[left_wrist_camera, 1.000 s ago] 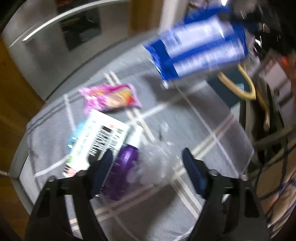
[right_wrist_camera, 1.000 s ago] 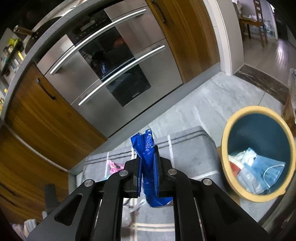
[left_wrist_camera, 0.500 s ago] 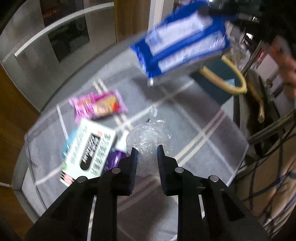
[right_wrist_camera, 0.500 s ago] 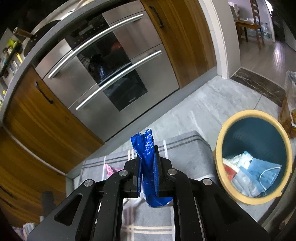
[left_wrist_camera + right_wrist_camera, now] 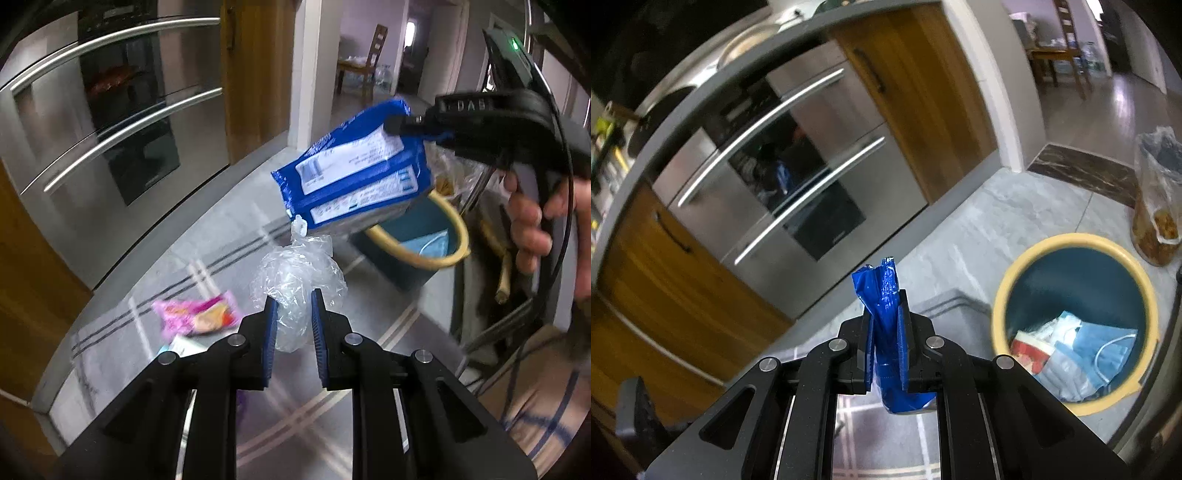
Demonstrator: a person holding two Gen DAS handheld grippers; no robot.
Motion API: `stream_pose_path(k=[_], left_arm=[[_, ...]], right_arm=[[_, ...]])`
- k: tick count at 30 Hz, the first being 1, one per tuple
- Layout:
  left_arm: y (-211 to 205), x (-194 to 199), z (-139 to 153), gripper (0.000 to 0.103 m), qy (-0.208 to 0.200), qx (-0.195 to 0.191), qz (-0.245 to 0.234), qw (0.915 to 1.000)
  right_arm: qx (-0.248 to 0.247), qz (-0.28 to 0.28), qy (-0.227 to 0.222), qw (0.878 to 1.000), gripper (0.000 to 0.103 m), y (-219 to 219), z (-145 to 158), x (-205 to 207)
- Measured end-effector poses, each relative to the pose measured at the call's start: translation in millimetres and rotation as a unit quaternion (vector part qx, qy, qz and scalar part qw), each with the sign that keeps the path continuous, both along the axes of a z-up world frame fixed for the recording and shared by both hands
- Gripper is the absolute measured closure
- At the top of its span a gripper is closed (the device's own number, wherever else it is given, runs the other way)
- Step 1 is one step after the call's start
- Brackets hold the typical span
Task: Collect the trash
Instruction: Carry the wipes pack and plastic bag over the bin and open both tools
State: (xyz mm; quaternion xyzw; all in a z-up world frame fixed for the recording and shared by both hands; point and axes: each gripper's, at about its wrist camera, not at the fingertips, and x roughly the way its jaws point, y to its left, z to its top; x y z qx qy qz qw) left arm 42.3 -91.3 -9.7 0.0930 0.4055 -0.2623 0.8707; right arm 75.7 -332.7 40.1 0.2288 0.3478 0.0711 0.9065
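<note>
Steel double oven (image 5: 783, 177) set in wooden cabinets (image 5: 923, 92), grey floor (image 5: 1015, 206).

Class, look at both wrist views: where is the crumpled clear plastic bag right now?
In the left wrist view, the clear plastic bag is pinched in the left tool, lifted above the grey mat, just below the blue packet.

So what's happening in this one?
A person is collecting trash off a grey mat with two handheld grippers. The left gripper is shut on a clear plastic bag; the right gripper grips a blue packet beside the bin. A pink wrapper remains.
</note>
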Motion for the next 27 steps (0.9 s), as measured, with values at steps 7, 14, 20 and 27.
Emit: stream_pose_path(k=[7, 14, 20, 27], left_arm=[[-65, 15, 9, 0.085, -0.012, -0.009, -0.05, 0.9986], [-125, 33, 1, 0.085, 0.001, -0.014, -0.086, 0.9962], [-160, 57, -18, 0.085, 0.043, -0.023, -0.091, 0.9947], [-195, 74, -43, 0.085, 0.064, -0.004, -0.106, 0.9923]], right_arm=[[-0.011, -0.065, 0.002, 0.998, 0.091, -45, -3, -3], [-0.025, -0.15, 0.03, 0.988, 0.091, -95, -20, -10], [-0.007, -0.214, 0.088, 0.973, 0.091, -127, -47, -14], [-0.026, -0.239, 0.138, 0.961, 0.091, -144, -72, -11]])
